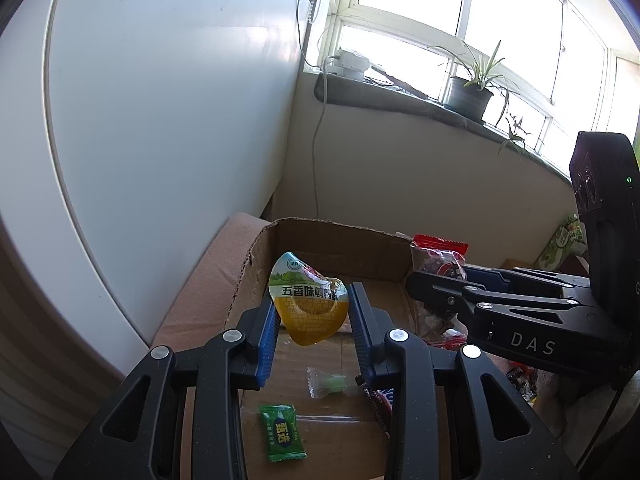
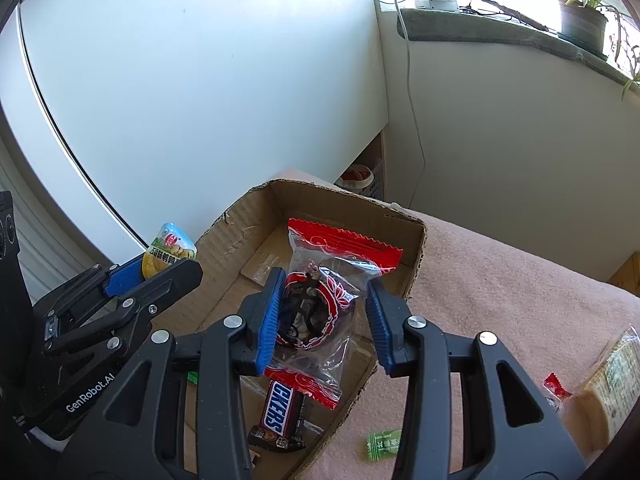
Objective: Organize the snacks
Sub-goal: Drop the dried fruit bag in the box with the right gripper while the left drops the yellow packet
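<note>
My left gripper is shut on a yellow and green snack pouch, held above the open cardboard box. My right gripper is shut on a red-edged clear packet with a dark snack, also over the box. On the box floor lie a Snickers bar, a green candy and a clear-wrapped green sweet. The right wrist view shows the left gripper with its pouch at the left. The left wrist view shows the right gripper with its packet at the right.
The box rests on a pink cloth. On the cloth lie a green candy, a red wrapper and a pale biscuit pack. A white cabinet stands left; behind is a sill with a potted plant.
</note>
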The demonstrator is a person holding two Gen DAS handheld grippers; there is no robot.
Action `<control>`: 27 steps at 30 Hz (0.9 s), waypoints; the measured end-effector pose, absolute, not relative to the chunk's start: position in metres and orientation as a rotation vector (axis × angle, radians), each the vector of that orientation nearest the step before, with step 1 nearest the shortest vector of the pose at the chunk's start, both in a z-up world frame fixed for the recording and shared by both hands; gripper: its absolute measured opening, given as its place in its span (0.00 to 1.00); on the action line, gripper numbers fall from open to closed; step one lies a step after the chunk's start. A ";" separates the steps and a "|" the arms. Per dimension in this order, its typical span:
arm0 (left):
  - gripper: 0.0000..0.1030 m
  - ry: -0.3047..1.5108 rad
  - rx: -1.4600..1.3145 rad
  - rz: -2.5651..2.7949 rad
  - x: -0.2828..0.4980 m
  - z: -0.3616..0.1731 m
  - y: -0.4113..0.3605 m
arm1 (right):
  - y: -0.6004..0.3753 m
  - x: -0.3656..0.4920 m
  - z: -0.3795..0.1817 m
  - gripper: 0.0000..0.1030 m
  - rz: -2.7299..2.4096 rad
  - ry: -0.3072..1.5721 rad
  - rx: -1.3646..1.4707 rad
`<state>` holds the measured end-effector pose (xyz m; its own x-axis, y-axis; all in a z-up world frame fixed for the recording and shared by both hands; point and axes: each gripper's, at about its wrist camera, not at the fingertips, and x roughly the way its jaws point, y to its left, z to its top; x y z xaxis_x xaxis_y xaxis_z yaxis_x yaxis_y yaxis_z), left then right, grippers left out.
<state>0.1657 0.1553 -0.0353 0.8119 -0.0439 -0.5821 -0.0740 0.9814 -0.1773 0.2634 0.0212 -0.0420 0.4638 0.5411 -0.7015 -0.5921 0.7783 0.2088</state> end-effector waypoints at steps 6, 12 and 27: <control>0.31 0.620 -0.193 0.026 0.166 -0.034 0.155 | 0.022 0.262 -0.042 0.41 0.698 0.830 -0.079; 0.43 0.614 -0.189 0.036 0.165 -0.034 0.155 | 0.019 0.261 -0.039 0.51 0.689 0.819 -0.080; 0.59 0.598 -0.176 0.042 0.164 -0.030 0.152 | 0.008 0.262 -0.029 0.81 0.644 0.781 -0.072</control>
<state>0.1638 0.1520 -0.0300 0.8259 -0.0117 -0.5637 -0.0904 0.9841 -0.1529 0.2616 0.0080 -0.0293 0.5301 0.5135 -0.6748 -0.5650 0.8073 0.1704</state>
